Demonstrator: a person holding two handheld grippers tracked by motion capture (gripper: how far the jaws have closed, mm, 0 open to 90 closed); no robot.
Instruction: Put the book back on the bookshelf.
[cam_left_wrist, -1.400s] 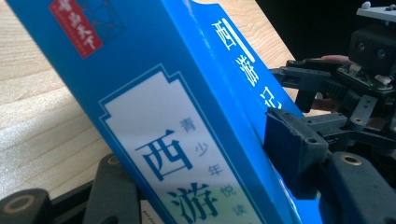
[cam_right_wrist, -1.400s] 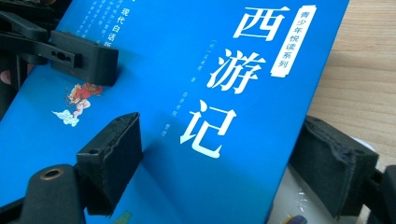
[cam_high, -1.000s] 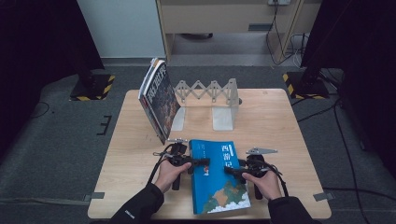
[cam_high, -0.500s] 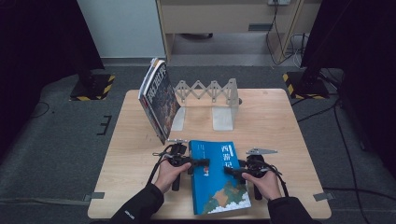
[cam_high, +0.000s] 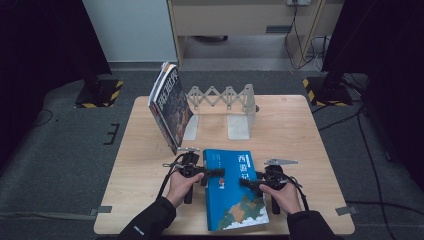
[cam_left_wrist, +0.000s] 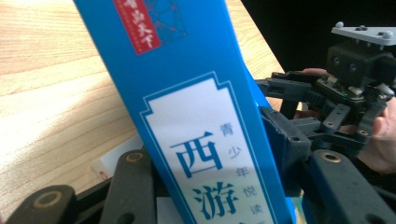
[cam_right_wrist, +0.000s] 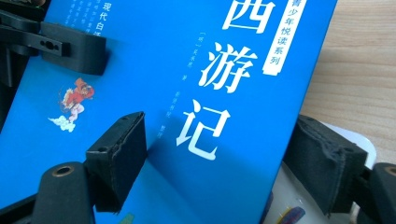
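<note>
A blue book with white Chinese title lettering lies flat on the wooden table near its front edge. My left gripper is at the book's left edge, and in the left gripper view its jaws sit on either side of the book's spine, shut on it. My right gripper holds the right edge. In the right gripper view one pad presses on the cover and the other pad lies beneath the edge. The opposite gripper shows at the top left there.
A second book with a dark cover stands tilted at the back left, leaning by a metal expanding book rack. Bare tabletop lies to the right of the rack. Black stands with striped bases are on the floor at both sides.
</note>
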